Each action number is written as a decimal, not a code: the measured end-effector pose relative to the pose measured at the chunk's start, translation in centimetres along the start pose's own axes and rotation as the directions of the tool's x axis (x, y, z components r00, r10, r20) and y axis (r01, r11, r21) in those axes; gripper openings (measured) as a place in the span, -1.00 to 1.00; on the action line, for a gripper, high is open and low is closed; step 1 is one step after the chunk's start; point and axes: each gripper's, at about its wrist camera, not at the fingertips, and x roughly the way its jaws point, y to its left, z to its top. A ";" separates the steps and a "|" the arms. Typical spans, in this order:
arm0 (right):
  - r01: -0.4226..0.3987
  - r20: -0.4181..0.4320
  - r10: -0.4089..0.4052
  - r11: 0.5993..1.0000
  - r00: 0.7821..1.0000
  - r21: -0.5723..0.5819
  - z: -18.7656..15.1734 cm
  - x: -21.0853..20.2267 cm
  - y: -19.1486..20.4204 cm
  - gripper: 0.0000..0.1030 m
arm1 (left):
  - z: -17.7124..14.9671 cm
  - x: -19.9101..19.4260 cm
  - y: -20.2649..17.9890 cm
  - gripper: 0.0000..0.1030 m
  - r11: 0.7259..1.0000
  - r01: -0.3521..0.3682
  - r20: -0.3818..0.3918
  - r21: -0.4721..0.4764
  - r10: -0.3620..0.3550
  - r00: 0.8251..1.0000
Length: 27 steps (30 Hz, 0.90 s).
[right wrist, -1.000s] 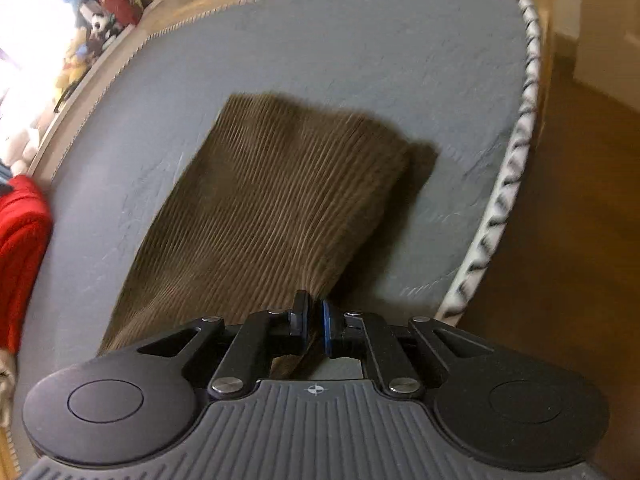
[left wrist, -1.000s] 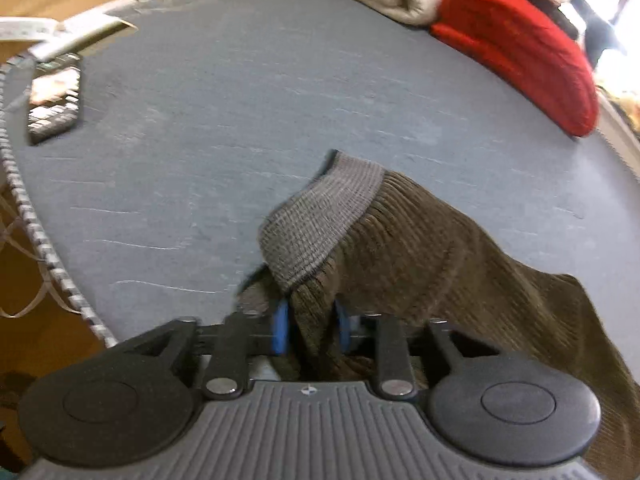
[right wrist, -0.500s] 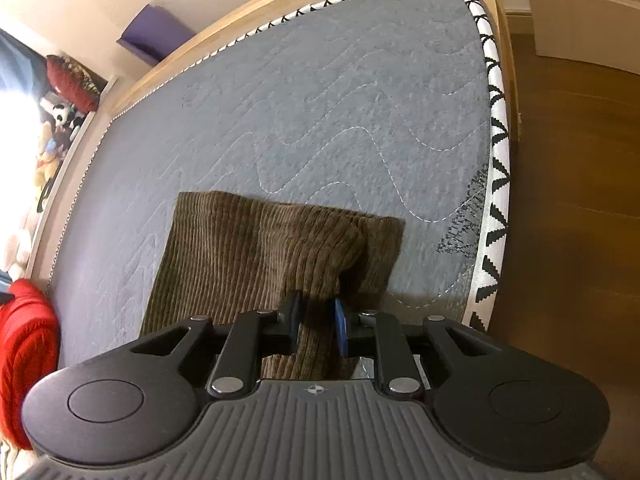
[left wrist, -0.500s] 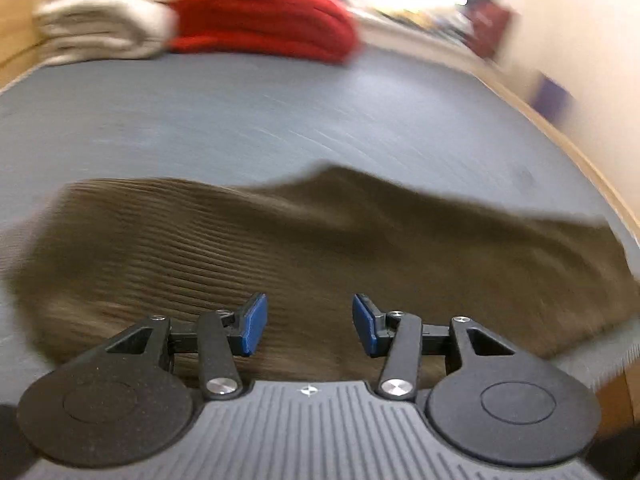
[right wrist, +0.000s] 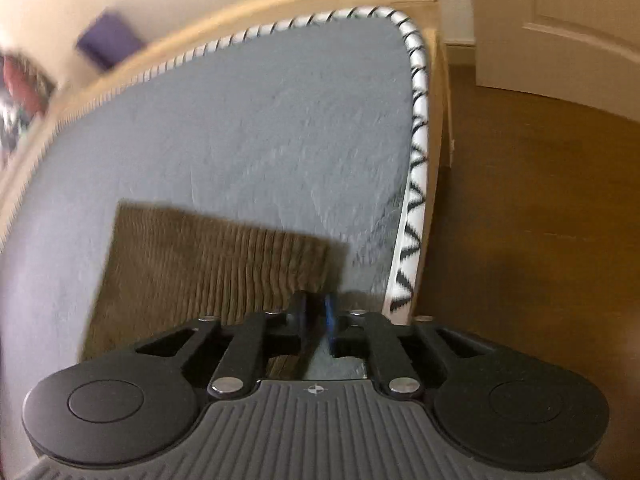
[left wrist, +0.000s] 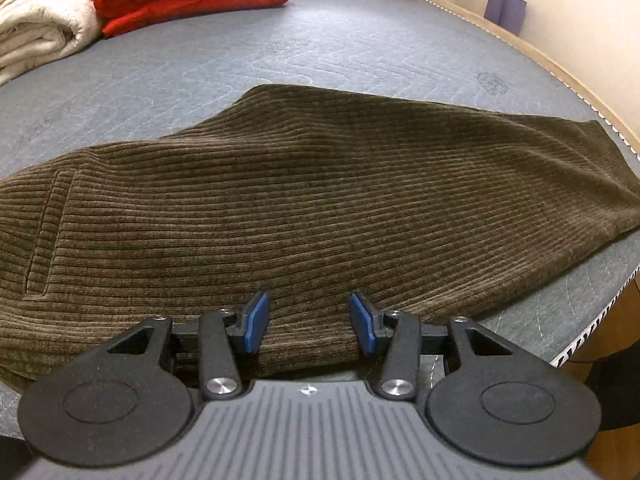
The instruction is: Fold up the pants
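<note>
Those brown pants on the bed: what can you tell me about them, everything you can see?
The brown pants look like soft, ribbed corduroy. They lie flat and lengthwise on the grey quilted mattress, apparently folded leg over leg, with a stitched pocket outline near the left end. Their near edge sits between the open blue pads of the left hand-held gripper, which do not press it. One end lies near the mattress's right edge.

Left gripper (left wrist: pixel 308 322) sits bottom centre of its frame, pitched down, blue pads well apart, nothing pinched between them. Right gripper (right wrist: pixel 318 318) also bottom centre of its frame, pitched down, jaws closing to a narrow slit; whether anything is caught between them is unclear.
</note>
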 end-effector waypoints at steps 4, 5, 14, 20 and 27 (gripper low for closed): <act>-0.035 0.082 0.030 0.997 0.996 0.071 0.8 -1.5 -1.2 -0.61 | 0.3 -0.2 -0.5 -0.01 1.000 0.000 -0.004 -0.001 0.000 1.000; -0.049 0.076 0.041 0.993 0.996 0.103 0.8 -1.5 -1.7 -0.59 | 0.3 -0.2 -0.6 0.00 1.000 -0.001 -0.004 0.002 0.001 1.000; -0.167 -0.073 0.183 0.969 0.980 0.183 -0.1 1.8 -2.1 -0.24 | 0.4 -0.2 -0.8 0.00 1.000 -0.002 -0.004 0.004 0.002 1.000; -0.142 -0.064 0.155 0.974 0.986 0.178 0.3 3.0 -1.1 -0.23 | 0.3 -0.3 -0.8 0.00 1.000 -0.001 0.002 0.003 0.001 1.000; -0.160 -0.058 0.169 0.977 0.984 0.139 0.4 3.6 -0.6 -0.71 | 0.1 -0.2 -0.9 0.01 1.000 -0.004 0.008 0.010 0.004 1.000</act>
